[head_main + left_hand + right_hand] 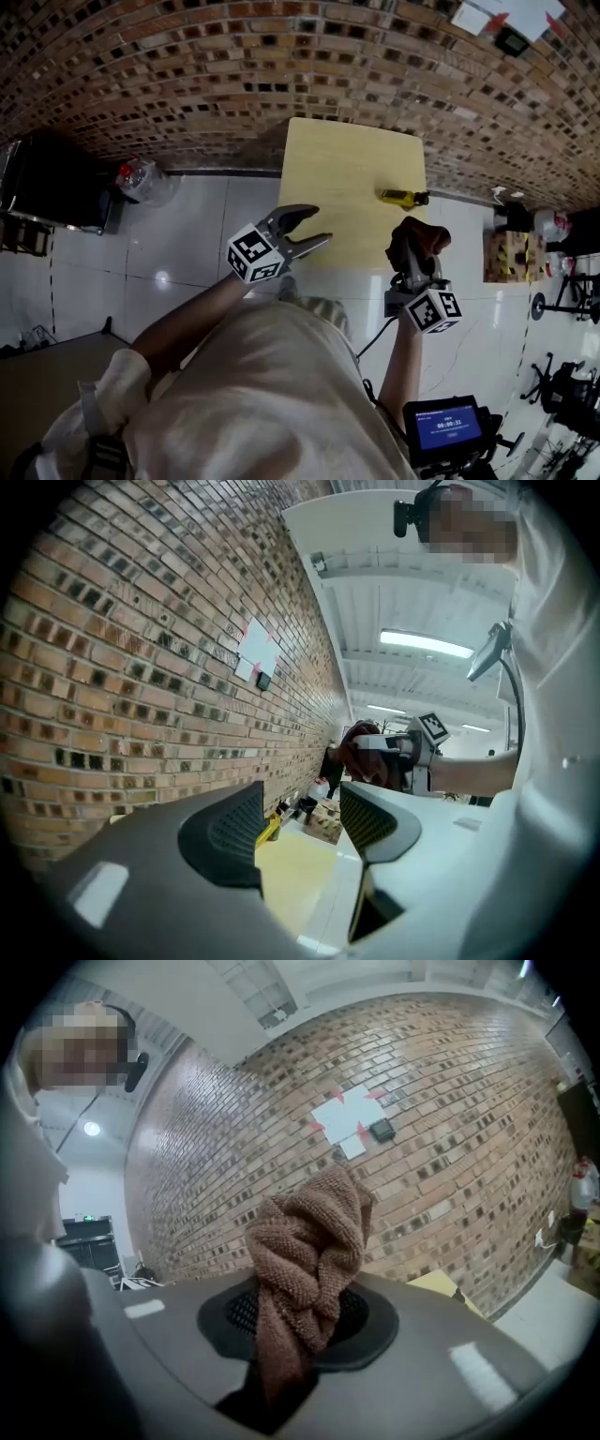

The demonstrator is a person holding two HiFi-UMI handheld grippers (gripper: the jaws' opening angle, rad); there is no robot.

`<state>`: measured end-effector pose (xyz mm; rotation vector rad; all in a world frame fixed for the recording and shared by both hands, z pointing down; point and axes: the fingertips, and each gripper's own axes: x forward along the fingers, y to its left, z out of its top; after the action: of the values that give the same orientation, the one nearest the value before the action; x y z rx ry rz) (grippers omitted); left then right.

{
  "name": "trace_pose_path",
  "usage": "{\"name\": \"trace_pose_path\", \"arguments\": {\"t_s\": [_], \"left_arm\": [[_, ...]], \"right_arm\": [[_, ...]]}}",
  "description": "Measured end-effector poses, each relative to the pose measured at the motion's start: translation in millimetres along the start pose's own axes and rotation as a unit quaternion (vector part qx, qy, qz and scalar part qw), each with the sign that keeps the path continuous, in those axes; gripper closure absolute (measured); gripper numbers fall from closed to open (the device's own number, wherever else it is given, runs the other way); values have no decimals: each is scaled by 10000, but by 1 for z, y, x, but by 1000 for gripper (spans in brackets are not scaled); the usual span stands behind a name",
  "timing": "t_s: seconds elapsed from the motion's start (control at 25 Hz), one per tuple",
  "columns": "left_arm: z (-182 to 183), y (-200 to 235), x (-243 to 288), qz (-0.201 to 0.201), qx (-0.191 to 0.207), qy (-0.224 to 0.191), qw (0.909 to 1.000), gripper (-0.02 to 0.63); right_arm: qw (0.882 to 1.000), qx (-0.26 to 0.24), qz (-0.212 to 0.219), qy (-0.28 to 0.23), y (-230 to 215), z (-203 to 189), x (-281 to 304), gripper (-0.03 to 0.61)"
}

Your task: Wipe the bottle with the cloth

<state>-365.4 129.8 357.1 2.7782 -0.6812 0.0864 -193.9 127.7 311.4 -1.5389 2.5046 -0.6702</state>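
A small yellow bottle (403,197) with a dark cap lies on its side near the right edge of the pale yellow table (347,178). My right gripper (415,246) is shut on a brown cloth (418,242), held up at the table's near right corner; in the right gripper view the cloth (305,1269) bunches up between the jaws. My left gripper (309,228) hangs open and empty over the table's near left edge. In the left gripper view, its jaws (300,832) stand apart, with the bottle (270,827) far off between them.
A brick wall (281,66) runs behind the table. A clear plastic bag (141,178) lies on the white tiled floor at the left beside a dark cabinet (56,187). A wooden crate (514,253) stands at the right. A screen (448,427) sits at the lower right.
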Motion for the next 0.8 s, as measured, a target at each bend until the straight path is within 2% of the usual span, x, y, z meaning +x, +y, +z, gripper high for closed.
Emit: {"name": "trace_pose_path", "arguments": {"t_s": [0.12,0.24,0.44,0.68,0.8], "left_arm": [[-5,3,-3,232,-122,23,9997,368],[1,15,-8,550,-399,-272,9973,407],[8,42,-10,1207,-929,-654,9862,461],[-18,25,6,1505,-1167,-377,9810,502],[-32,16,16,1614,-1285,-232,9782,508]], "right_arm": [[9997,-222,60,2,3,6,-1,479],[9988,-485,78,-26,0,12,-6,479],[9960,-878,154,52,-10,18,-16,479],[9955,-915,94,237,-39,3,-43,479],[9933,-1095,-20,383,-53,-7,-58,485]]}}
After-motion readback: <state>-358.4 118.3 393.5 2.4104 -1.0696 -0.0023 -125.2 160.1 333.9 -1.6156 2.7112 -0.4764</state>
